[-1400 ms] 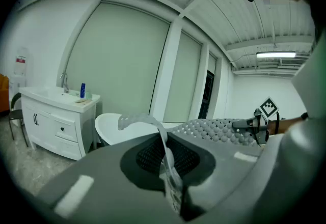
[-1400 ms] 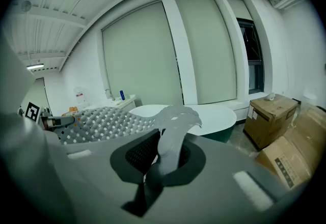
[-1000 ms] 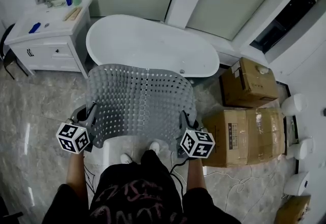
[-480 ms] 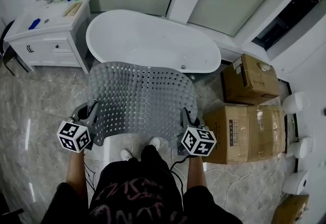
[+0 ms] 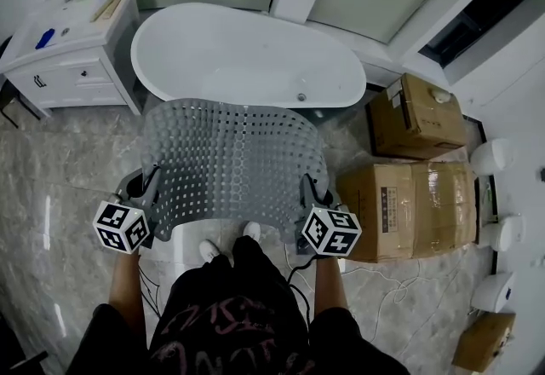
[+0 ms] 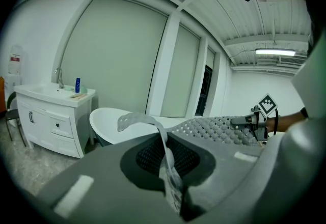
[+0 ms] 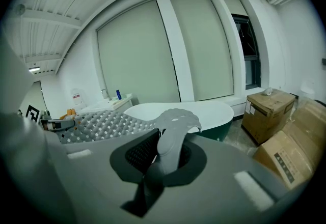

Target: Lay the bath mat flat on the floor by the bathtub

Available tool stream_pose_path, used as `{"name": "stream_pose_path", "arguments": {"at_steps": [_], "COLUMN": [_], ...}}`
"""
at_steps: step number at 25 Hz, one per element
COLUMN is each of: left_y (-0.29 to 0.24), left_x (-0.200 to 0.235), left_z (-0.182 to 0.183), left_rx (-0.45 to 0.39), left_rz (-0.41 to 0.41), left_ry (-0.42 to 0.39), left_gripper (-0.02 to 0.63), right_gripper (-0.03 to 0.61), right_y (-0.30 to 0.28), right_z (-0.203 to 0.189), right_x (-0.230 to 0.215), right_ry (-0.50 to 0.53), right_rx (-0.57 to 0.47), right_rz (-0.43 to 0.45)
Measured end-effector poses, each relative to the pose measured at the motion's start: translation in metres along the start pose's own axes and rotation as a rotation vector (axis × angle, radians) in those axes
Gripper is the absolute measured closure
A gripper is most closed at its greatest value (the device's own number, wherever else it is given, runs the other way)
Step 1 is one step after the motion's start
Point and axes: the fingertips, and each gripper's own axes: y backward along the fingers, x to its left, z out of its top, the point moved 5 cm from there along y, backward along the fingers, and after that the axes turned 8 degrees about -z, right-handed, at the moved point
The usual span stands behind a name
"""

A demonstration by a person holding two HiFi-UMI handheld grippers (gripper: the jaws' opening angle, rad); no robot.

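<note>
A grey, perforated rubber bath mat (image 5: 234, 162) hangs in the air in front of the person, arching up toward the white bathtub (image 5: 247, 54). My left gripper (image 5: 152, 187) is shut on the mat's left edge and my right gripper (image 5: 306, 193) is shut on its right edge. In the left gripper view the mat's edge (image 6: 164, 159) stands pinched between the jaws of the left gripper (image 6: 169, 179), and its bumpy surface (image 6: 216, 129) stretches to the right. In the right gripper view a curled corner of the mat (image 7: 172, 134) rises from the right gripper (image 7: 159, 162).
A white vanity (image 5: 64, 54) with bottles stands left of the tub. Cardboard boxes (image 5: 417, 119) (image 5: 409, 211) are stacked on the right, and white fixtures (image 5: 494, 156) line the right wall. Marble floor (image 5: 60, 186) lies under the mat; the person's feet (image 5: 226, 244) stand below it.
The head view has tipped a little, so the tub and vanity sit higher in the picture. The mat and both grippers keep nearly the same pose.
</note>
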Motion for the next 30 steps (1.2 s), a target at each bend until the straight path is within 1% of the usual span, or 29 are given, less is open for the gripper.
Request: {"name": "stream_pose_path", "arguments": {"at_steps": [7,11,17,25,30], "left_y": [-0.032,-0.05,-0.07,-0.082,-0.079], "left_x": [-0.011,-0.021,-0.033,-0.041,-0.042], "left_z": [-0.007,-0.006,-0.009,-0.024,-0.031], "left_rx": [0.027,0.051,0.084,0.111,0.134], "left_rz": [0.022,0.05,0.106,0.155,0.166], "left_ry": [0.018,0.025,0.015,0.036,0.039], "left_gripper": [0.6,0.6,0.6,0.6,0.6], "right_gripper": [0.534,0.534,0.534,0.534,0.534], "right_y": [-0.017,-0.032,-0.057,-0.078,-0.08], "right_z": [0.0,0.003,0.0,-0.011,-0.021], "right_x": [-0.035,-0.059,-0.087,-0.105,-0.107], "right_ry": [0.003,-0.003,-0.008,-0.011,-0.01], "right_rx": [0.026,0.047,0.077,0.112,0.132], "right_rz": [0.012,0.037,0.083,0.133,0.139]}}
